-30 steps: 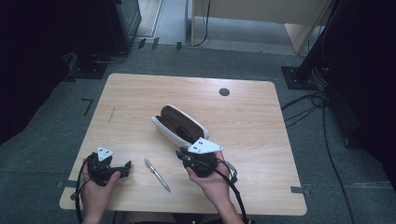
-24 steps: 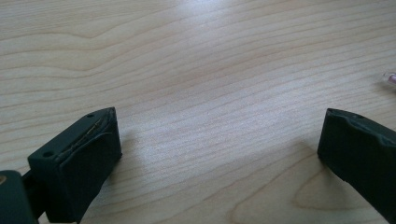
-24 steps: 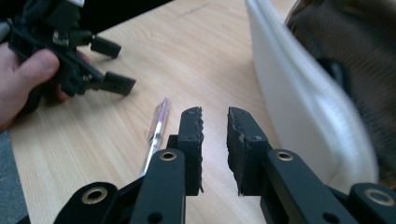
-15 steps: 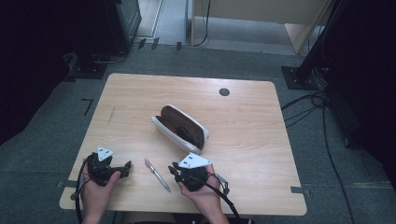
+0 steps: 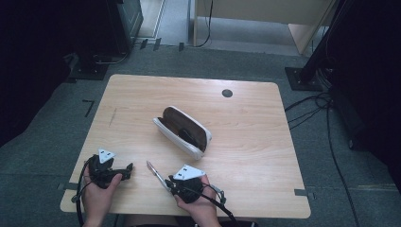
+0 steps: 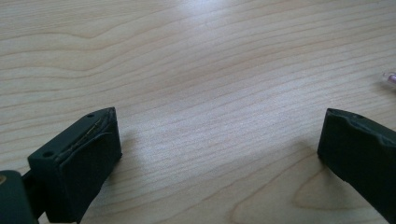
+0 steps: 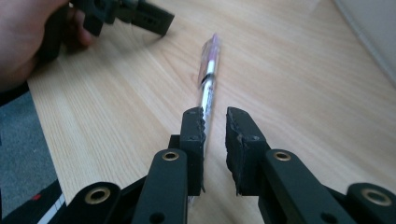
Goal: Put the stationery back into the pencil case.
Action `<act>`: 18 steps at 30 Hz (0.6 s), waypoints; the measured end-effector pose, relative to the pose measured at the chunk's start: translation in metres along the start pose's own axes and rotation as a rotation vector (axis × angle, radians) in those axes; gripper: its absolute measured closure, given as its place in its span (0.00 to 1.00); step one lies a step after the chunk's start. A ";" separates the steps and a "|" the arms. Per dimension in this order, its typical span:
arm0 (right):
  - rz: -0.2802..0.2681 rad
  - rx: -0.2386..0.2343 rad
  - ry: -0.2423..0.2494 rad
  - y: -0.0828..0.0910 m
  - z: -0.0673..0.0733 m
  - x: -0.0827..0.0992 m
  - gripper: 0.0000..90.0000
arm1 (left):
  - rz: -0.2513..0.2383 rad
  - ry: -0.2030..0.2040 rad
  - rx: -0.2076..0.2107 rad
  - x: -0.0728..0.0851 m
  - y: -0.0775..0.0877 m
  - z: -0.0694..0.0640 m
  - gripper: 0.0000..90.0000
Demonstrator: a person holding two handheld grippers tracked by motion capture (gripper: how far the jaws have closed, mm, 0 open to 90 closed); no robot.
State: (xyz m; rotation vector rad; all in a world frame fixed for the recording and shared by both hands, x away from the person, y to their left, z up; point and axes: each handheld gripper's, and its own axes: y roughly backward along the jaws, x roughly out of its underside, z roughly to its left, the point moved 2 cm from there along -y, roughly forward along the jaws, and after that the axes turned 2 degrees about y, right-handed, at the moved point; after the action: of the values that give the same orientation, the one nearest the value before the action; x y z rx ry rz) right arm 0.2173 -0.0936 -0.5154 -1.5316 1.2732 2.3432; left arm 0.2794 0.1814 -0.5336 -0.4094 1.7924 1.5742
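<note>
**Operator:** While the left gripper rests near the front-left corner of the table, jaws wide apart with bare wood between them, where do we stand with the right gripper?

**Technician:** We have it low over the pen, which lies flat on the table near the front edge, between the two grippers. Its jaws are nearly together, with a narrow gap. The pen's near end runs into that gap, close against one pad; we cannot tell whether the pads press on the barrel.

**Operator:** Which step is this?

**Technician:** We judge it to be the pick-up of the pen. The open pencil case lies mid-table, well apart from the pen, mouth upward, and looks to be the destination.

**Operator:** What does the next move call for?

**Technician:** We should centre the barrel between both pads, close firmly, then lift level. A grip this near the end may let the pen pivot or slip.
</note>
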 end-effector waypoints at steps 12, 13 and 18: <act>0.025 0.001 0.009 -0.009 0.008 0.010 0.86 | -0.001 0.001 0.000 0.000 0.000 0.000 0.00; 0.027 0.002 0.013 -0.009 0.009 0.011 0.86 | 0.001 -0.002 0.000 0.000 0.000 0.000 0.00; 0.043 0.014 0.030 -0.012 0.011 0.014 0.87 | 0.002 -0.004 0.002 0.000 0.000 0.000 0.00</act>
State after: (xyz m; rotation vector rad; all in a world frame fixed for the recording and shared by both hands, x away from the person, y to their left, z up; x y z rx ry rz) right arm 0.2075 -0.0837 -0.5313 -1.5560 1.3396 2.3404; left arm 0.2794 0.1815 -0.5335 -0.4035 1.7916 1.5731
